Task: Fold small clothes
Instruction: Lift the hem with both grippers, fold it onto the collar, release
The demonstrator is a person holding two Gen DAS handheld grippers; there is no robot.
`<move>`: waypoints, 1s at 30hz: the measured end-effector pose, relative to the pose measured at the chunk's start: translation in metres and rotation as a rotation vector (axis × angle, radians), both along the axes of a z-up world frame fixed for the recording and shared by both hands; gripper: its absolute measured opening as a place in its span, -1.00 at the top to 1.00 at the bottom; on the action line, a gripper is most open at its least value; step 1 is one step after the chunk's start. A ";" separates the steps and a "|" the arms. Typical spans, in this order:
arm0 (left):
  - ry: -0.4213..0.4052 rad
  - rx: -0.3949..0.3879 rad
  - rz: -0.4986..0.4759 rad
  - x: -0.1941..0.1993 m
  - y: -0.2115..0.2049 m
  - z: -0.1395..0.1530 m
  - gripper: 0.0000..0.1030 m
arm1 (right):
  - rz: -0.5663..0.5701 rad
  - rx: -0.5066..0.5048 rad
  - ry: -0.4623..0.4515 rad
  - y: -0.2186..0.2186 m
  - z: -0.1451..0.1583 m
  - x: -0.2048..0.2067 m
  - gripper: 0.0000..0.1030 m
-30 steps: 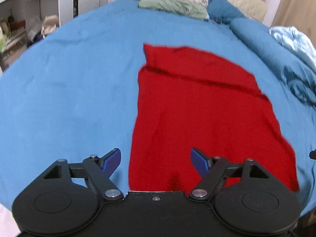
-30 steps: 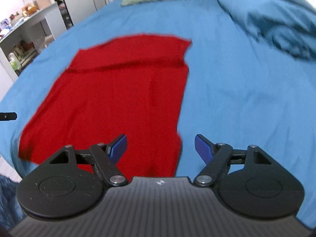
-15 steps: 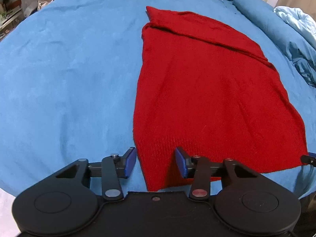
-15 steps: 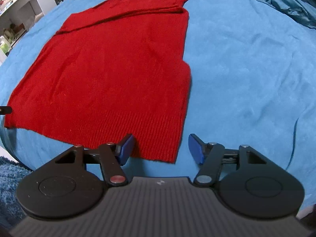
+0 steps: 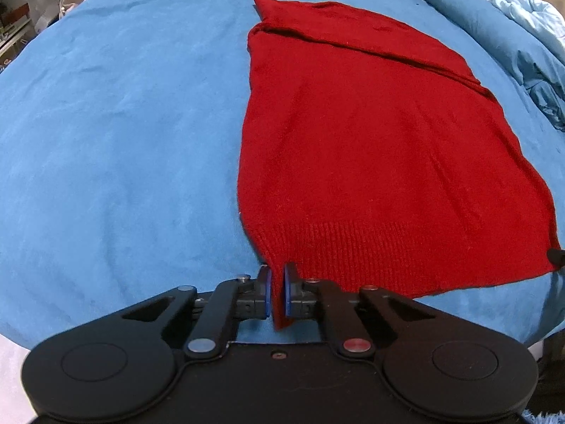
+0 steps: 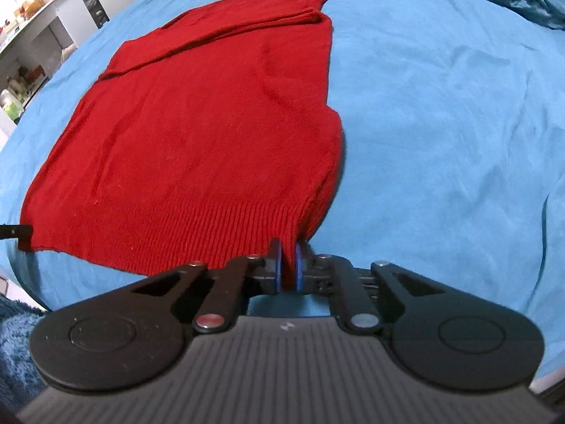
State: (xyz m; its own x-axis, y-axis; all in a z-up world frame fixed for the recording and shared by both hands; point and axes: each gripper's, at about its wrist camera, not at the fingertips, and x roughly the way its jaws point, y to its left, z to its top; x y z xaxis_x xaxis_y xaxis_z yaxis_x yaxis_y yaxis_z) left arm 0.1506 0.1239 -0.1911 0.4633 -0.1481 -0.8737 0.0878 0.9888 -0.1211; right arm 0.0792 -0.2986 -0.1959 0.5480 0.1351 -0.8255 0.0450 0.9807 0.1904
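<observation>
Blue bedspread (image 5: 123, 141) | red knit sweater (image 5: 370, 141) flat, ribbed hem | left hand-held gripper (image 5: 277, 295), right hand-held gripper (image 6: 289, 268) pinching hem corners

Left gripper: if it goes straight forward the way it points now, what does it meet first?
The left gripper is shut on the near corner of the sweater, so it would first push into that hem, then slide over the sweater on the bed.

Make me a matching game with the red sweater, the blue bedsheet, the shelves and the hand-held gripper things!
Things:
1. red sweater
2. blue bedsheet
3. left hand-held gripper
4. shelves

States or places:
A. pinching a ribbed hem corner
B. lying flat, far end folded over
C. beyond the bed's edge
D. spread under everything

Pairs: 1-B, 2-D, 3-A, 4-C
</observation>
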 end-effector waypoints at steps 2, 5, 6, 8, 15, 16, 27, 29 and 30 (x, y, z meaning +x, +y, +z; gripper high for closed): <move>-0.012 0.015 0.002 -0.002 -0.003 0.006 0.90 | 0.003 0.007 -0.012 -0.002 0.005 0.000 0.59; -0.065 0.033 -0.001 -0.003 -0.007 0.025 0.90 | 0.003 0.025 -0.047 -0.006 0.021 -0.001 0.59; -0.091 0.021 0.005 -0.003 -0.007 0.034 0.90 | 0.000 0.042 -0.064 -0.009 0.028 -0.001 0.59; -0.148 -0.006 0.024 0.001 -0.006 0.055 0.90 | -0.021 0.102 -0.104 -0.017 0.046 0.002 0.60; -0.393 -0.110 0.069 0.052 -0.016 0.128 0.90 | -0.047 0.202 -0.307 -0.036 0.120 0.050 0.62; -0.426 -0.106 0.072 0.066 -0.019 0.136 0.91 | -0.045 0.210 -0.334 -0.038 0.130 0.063 0.62; -0.548 -0.092 0.195 0.291 -0.033 0.134 0.91 | -0.134 0.183 -0.510 -0.053 0.165 0.278 0.62; -0.526 -0.082 0.201 0.318 -0.037 0.112 0.91 | -0.133 0.142 -0.506 -0.053 0.144 0.317 0.62; -0.510 -0.072 0.204 0.330 -0.038 0.100 0.91 | -0.129 0.126 -0.498 -0.051 0.131 0.330 0.62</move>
